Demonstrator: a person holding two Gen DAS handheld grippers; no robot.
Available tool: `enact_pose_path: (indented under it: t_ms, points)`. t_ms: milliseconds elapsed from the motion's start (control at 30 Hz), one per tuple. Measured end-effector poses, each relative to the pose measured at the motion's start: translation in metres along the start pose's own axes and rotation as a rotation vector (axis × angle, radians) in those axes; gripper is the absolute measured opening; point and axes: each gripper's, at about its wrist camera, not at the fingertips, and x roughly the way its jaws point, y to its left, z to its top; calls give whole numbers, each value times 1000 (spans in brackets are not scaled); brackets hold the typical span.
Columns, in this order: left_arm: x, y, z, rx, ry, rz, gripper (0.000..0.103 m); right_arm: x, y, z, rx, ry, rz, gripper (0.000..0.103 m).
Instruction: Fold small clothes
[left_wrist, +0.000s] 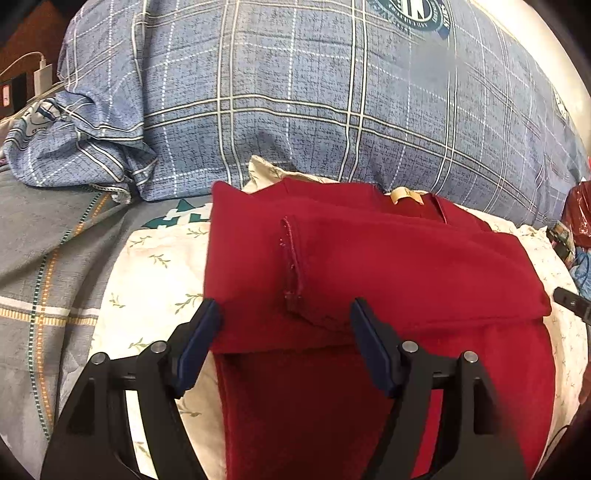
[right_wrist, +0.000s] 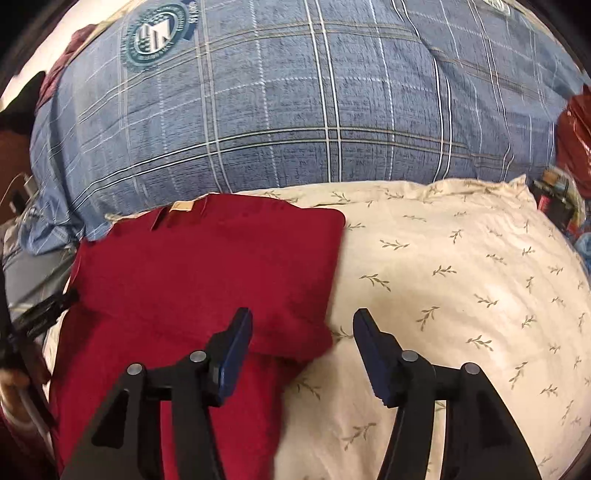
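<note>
A dark red garment (left_wrist: 388, 266) lies on a cream leaf-print pillow (left_wrist: 155, 280), its sides folded inward with a sleeve hem across the top. A tan neck label (left_wrist: 404, 195) shows at its far edge. My left gripper (left_wrist: 284, 314) is open and empty, just above the near left part of the garment. In the right wrist view the same garment (right_wrist: 207, 266) lies left of centre on the pillow (right_wrist: 461, 280). My right gripper (right_wrist: 303, 325) is open and empty over the garment's near right corner. The left gripper's tip (right_wrist: 48, 306) shows at the left edge.
A bulky blue plaid duvet (left_wrist: 314, 92) rises behind the pillow, with a crumpled corner at left. A grey checked sheet (left_wrist: 40, 258) lies at left. A white charger (left_wrist: 43, 72) sits far left. Red plastic bags and clutter (right_wrist: 572, 155) sit at right.
</note>
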Motion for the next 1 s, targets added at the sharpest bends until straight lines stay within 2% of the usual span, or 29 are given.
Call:
enact_pose_path:
  t_ms: [100,200,267,367,500,667,833,1000]
  points:
    - [0,4,1,-11,5,17,72,14,-1,2,32,26,-31,58]
    - [5,8,3,-33,23,22,72,14,5,4,42,3,-10,56]
    - [9,10,4,-39,33,27,72,13,15,4,7,-17,2,56]
    - [12,10,4,-42,43,31,74,25,26,0,-40,16,0,53]
    - [16,12,4,-46,50,32,77,47,25,-5,-72,41,-60,52]
    - [19,14,3,-55,61,35,79,43,18,-2,-12,29,-50,51]
    - [19,13,3,-51,61,38,80,14,24,-11,-35,-16,-37,53]
    - [16,12,2,-40,65,43,80,31,24,-18,-87,43,-117,54]
